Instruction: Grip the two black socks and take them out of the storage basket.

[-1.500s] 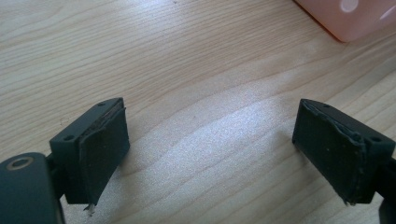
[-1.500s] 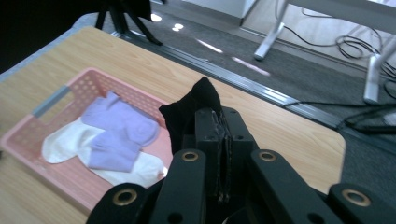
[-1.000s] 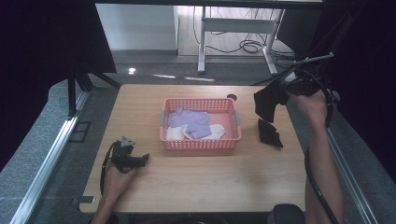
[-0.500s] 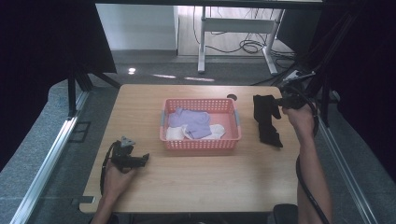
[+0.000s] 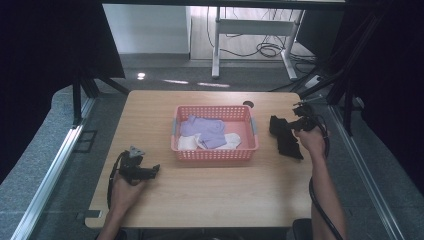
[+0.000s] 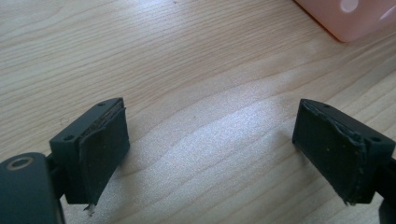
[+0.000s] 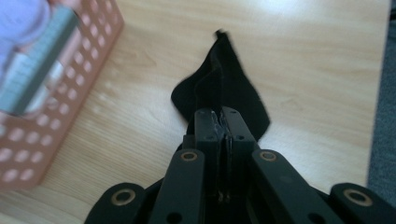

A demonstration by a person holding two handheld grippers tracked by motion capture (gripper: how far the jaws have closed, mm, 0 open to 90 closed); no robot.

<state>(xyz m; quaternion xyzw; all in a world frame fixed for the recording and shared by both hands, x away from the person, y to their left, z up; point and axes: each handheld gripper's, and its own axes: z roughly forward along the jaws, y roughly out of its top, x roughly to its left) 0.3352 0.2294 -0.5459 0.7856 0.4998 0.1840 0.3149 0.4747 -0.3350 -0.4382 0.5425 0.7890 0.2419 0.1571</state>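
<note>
**Operator:** High view first: my right gripper is at the right edge of the surface, fingers clamped on the top of a black sock. That sock hangs from the fingers with its lower end draped flat on the wood, between the pink basket and the right edge.

**Second:** So how far along do you reckon we are?

**Operator:** Early, I'd judge. The sock lies outside the basket, just beside its right wall, not touching as far as I can tell. In the basket I see lilac socks and white socks in a loose heap, unsorted. My guess is I'm pulling pieces out and laying them flat; this black one looks like the only piece out so far.

**Second:** And the left?

**Operator:** My left gripper rests near the front left corner, well apart from the basket. In the left gripper view its fingers stand wide open with bare wood between them.

**Second:** How does the sock look up close?

**Operator:** In the right gripper view the fingers are pinched tight on the cloth. It's plain black, soft, folded along its length with a ridge down the middle, the far tip curling up. It's blurred, so I can't tell heel from toe.
</note>
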